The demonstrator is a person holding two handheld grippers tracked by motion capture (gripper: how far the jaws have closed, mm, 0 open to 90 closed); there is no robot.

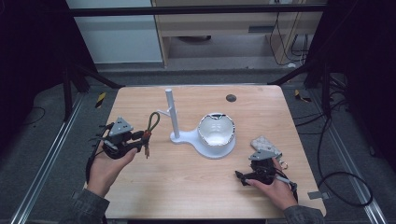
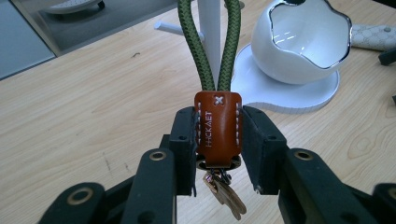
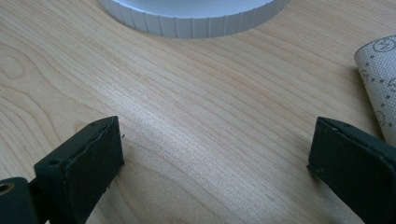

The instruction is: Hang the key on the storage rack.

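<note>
Left gripper view: left gripper (image 2: 218, 140) pinches keychain (image 2: 218, 128) by its leather tab, above table (image 2: 84, 107), near white stand (image 1: 173, 114). Right gripper (image 3: 215, 154) spread, idle. Risk: green loop misses the peg, or tab slips.

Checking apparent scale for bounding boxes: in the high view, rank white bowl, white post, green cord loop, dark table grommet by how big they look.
1. white bowl and white post: alike, bowl wider, post taller.
2. green cord loop.
3. dark table grommet.
</note>
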